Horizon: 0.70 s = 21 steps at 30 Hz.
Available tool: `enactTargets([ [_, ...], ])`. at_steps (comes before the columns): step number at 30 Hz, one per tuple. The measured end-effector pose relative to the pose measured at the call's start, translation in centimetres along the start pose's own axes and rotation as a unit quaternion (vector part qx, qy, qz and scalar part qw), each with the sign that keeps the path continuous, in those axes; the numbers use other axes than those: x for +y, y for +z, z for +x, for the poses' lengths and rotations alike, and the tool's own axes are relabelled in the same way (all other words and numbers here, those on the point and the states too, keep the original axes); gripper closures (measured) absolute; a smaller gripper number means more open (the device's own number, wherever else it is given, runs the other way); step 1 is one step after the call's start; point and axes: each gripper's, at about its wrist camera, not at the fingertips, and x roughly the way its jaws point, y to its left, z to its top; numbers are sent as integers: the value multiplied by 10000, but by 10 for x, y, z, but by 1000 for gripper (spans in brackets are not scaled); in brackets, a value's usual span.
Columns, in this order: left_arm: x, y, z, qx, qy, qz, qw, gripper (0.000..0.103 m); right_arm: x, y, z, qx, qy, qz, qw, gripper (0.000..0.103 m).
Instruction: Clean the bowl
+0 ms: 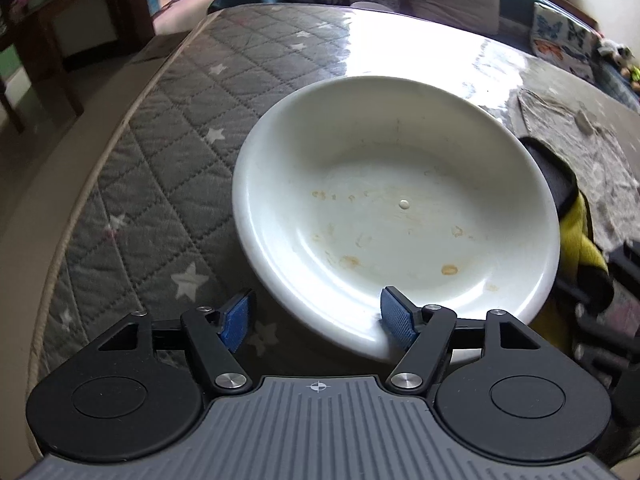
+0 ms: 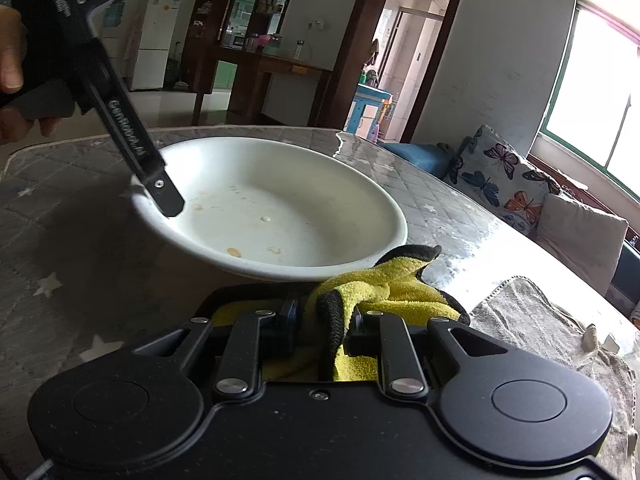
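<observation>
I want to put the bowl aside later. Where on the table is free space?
Free: the quilted table cover left of the bowl, and the shiny strip beyond it. Crowded: the right side, with the yellow cloth in the right gripper and a grey towel.

- A lived-in home; a sofa (image 2: 560, 216) with butterfly-print cushions (image 2: 500, 176) sits under a bright window (image 2: 600, 80)
- A white fridge (image 2: 154, 40) and dark wooden shelving (image 2: 240, 20) stand behind; the table (image 1: 160, 140) wears a quilted, star-patterned cover

Both wrist views close, low, facing bowl (image 1: 396, 208) (image 2: 272, 204) from opposite sides.
</observation>
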Motion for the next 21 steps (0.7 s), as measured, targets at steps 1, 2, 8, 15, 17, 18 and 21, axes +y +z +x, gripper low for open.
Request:
enactTargets([
  [1, -1, 0, 0, 1, 16, -33, 10000, 33, 1, 0, -1, -5, 10, -10, 10000, 81],
  [2, -2, -1, 0, 1, 20, -42, 10000, 33, 2, 0, -2, -9, 20, -20, 10000, 81],
  [8, -7, 0, 2, -64, -27, 229, 9997, 39, 13, -1, -11, -48, 135, -158, 9998, 81],
  [15, -5, -1, 2, -107, -100, 421, 9990, 39, 13, -1, -11, -53, 168, -183, 9997, 81],
  [17, -4, -2, 1, -113, -127, 491, 9986, 39, 12, 0, -9, -46, 157, -182, 9997, 81],
  [18, -4, -1, 1, -114, -136, 512, 9985, 39, 11, 0, -9, -42, 152, -176, 9997, 81],
  [21, -4, -1, 1, -131, -162, 609, 9979, 39, 10, 1, -6, -23, 127, -173, 9998, 81],
])
